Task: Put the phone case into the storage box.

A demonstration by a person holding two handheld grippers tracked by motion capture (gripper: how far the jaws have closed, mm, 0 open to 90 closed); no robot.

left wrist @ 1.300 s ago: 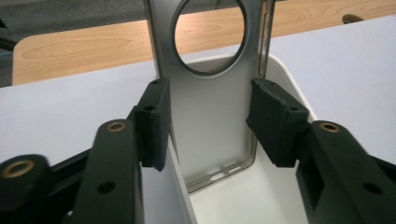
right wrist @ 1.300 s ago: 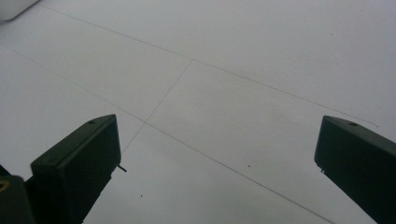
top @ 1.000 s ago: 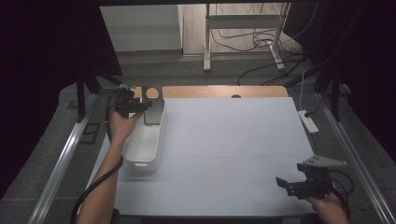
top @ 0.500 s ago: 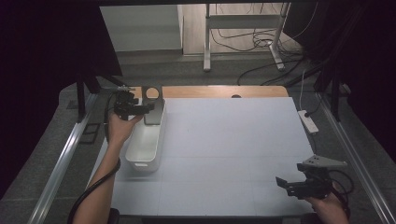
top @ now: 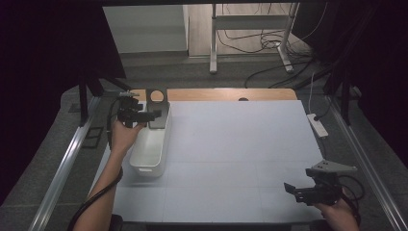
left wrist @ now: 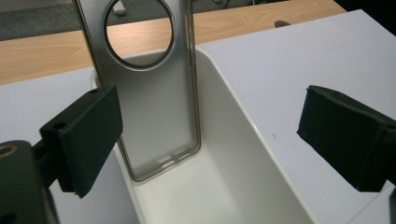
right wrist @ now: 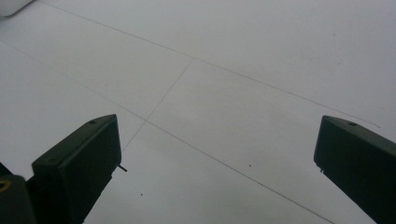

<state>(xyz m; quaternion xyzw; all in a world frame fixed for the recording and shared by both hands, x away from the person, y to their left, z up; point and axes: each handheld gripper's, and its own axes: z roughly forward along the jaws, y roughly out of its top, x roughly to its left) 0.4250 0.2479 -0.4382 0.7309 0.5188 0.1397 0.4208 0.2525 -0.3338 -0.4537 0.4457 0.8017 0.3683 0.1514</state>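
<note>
On the white worktop (top: 240, 144), a long white plastic bin (top: 153, 144) lies near the left edge, its length running away from the person. A grey translucent phone case (top: 157, 108) stands upright in the far end of the bin and leans against the end wall; the round camera cutout near its top shows the wooden strip (top: 226, 94) behind the white surface through it. In the left gripper view the case's lower edge rests on the bin floor, its raised rim faces the camera, and small slots show along the bottom edge; no brand, label or writing can be read on the case or the bin. The left tool (top: 144, 115), held in the left hand (top: 124, 135), hovers over the far part of the bin just beside the case. Its jaws are spread wide, with nothing between them; the case sits ahead of the left jaw and apart from it in that tool's own view. The right tool (top: 294, 191) is low at the near right corner of the worktop, well apart from the bin, held by the right hand (top: 337, 214) and pointing left. Its jaws are also spread wide, empty, over bare white surface crossed by thin seam lines. A white power strip (top: 317, 124) lies at the worktop's right edge.
</note>
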